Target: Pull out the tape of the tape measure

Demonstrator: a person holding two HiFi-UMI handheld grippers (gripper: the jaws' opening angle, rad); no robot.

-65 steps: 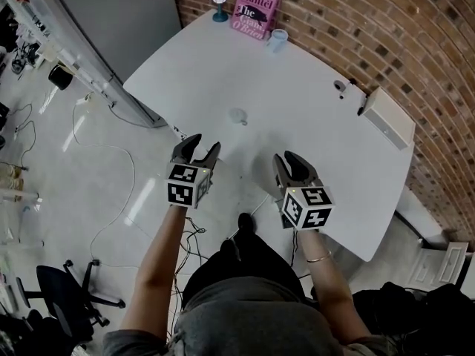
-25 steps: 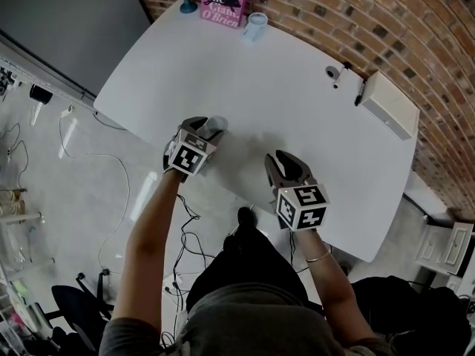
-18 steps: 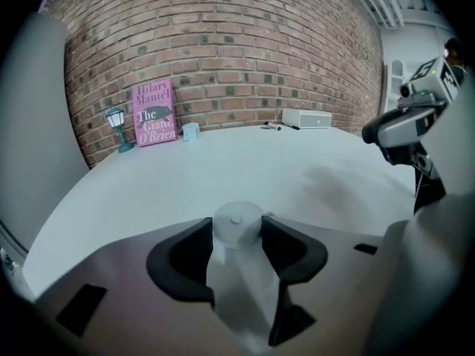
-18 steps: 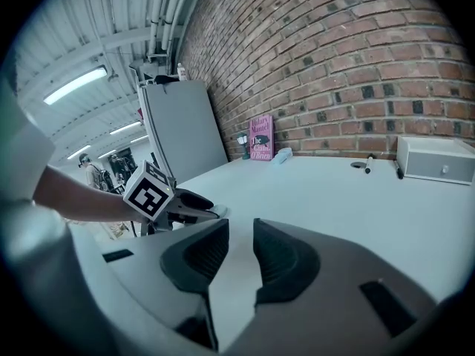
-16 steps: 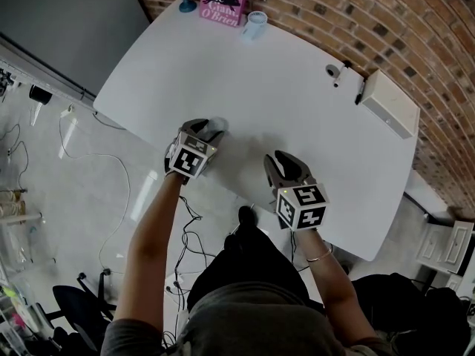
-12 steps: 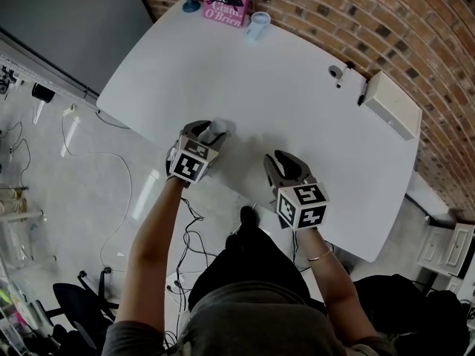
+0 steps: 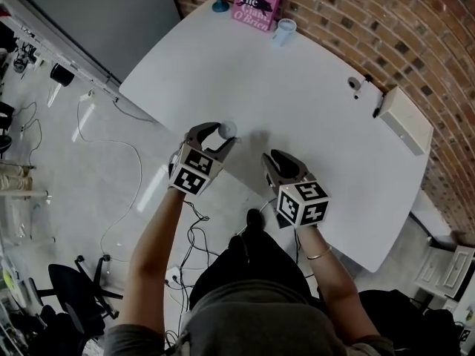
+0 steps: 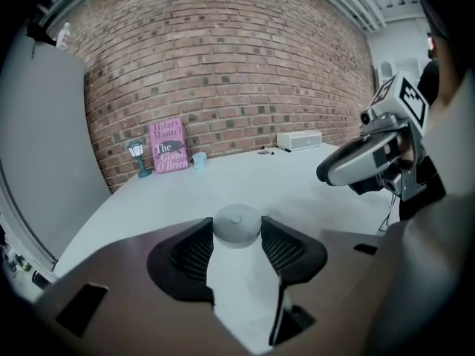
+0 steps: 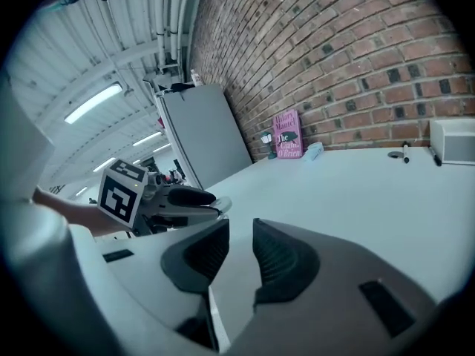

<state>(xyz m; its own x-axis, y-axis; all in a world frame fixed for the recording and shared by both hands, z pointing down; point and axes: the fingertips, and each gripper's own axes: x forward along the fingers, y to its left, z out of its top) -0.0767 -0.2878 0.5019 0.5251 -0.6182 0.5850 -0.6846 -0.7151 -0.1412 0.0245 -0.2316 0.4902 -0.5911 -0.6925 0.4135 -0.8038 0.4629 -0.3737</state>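
- While the left tool (image 7: 216, 133) clamps the tape measure (image 8: 236, 225) by opposite sides of its round rim, the case is anchored, presumably so that the tape can be drawn against a fixed hold. Its jaws have just been closing, and both pads press on the case.
- Tape measure: a small, pale, round case held over the surface (image 7: 312, 87), just inside the edge nearest the person and toward that edge's left end. It seems lifted slightly clear, though contact underneath cannot be ruled out.
- Right tool (image 9: 241, 232): the jaws stand a narrow gap apart with nothing between them. It hangs near the left tool, over the same near edge. Such a narrow gap would suit a thin tape tip, which may be why it is carried this way.
- Orientation: the case is a disc and has no long axis. Its flat face, marked by a centre button, is turned up and back toward the left tool's camera, so the disc lies roughly level between the pads.
- Tape: none is drawn out, and the slot it leaves by cannot be made out, so the pull direction is undetermined. The slot would sit somewhere on the rim left free of the pads.
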